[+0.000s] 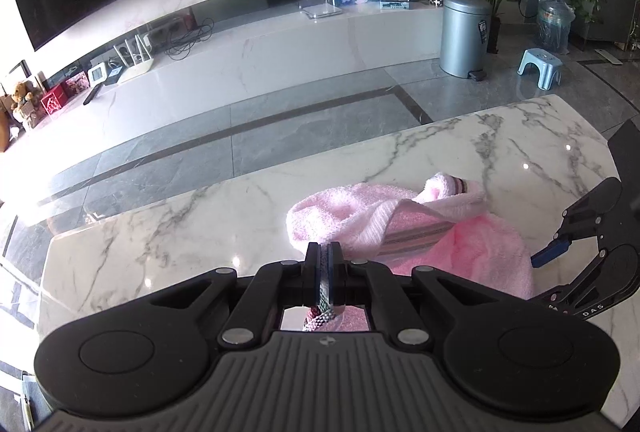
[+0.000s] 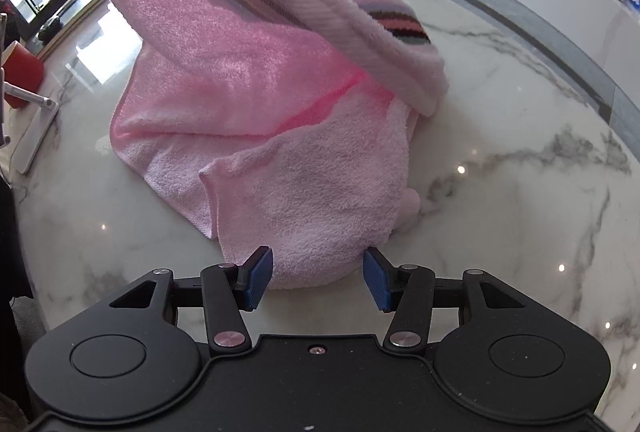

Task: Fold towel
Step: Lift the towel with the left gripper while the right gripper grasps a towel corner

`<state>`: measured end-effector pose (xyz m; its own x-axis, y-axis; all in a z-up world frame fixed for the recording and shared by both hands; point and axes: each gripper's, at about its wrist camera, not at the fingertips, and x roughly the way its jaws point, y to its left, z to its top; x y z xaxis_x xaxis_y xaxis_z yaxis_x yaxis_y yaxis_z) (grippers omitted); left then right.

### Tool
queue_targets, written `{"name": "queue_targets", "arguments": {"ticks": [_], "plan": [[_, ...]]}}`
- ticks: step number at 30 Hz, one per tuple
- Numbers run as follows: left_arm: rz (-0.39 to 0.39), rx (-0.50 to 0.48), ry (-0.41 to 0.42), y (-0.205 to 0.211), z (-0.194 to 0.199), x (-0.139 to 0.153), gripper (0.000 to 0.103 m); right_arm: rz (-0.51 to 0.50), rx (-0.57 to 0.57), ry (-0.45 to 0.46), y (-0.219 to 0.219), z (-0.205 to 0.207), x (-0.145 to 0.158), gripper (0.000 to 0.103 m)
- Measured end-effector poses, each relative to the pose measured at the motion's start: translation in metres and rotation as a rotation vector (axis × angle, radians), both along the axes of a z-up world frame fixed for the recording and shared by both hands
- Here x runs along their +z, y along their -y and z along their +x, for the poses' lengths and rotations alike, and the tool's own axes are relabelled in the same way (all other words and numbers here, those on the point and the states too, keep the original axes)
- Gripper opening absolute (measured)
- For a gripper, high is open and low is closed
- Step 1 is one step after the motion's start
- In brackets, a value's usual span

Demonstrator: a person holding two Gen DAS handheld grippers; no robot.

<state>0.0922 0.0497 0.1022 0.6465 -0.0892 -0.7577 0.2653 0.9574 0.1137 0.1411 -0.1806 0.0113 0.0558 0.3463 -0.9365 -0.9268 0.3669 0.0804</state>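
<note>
Left gripper [image 1: 325,272] clamps a towel [image 2: 256,103] corner, largely hidden behind its pads; right gripper [image 2: 318,278] hangs unclenched above the table [image 2: 520,211].

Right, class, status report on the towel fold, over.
Left claw shut on pink towel, striped edge lifted. Right claw open, over the near corner on marble table. Nothing in the way.

Left gripper [image 1: 325,272] fingers pinched together, angled downward; right gripper [image 2: 318,278] fingers parted, pointing steeply down.
</note>
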Motion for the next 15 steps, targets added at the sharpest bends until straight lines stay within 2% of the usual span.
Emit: {"name": "queue_targets", "arguments": {"ticks": [3, 7, 10, 15], "plan": [[-0.003, 0.016, -0.009, -0.010, 0.003, -0.007, 0.002, -0.011, -0.023, -0.019, -0.003, 0.001, -0.011, 0.043], [0.000, 0.052, -0.021, -0.023, 0.007, -0.015, 0.002, -0.012, -0.056, -0.012, -0.004, 0.004, -0.011, 0.011], [0.003, 0.088, -0.025, -0.033, 0.008, -0.018, 0.002, -0.029, -0.055, 0.025, -0.001, 0.001, -0.009, 0.007], [0.025, 0.139, -0.021, -0.046, 0.003, -0.016, 0.002, -0.061, -0.085, 0.119, 0.022, -0.002, 0.008, 0.006]]}}
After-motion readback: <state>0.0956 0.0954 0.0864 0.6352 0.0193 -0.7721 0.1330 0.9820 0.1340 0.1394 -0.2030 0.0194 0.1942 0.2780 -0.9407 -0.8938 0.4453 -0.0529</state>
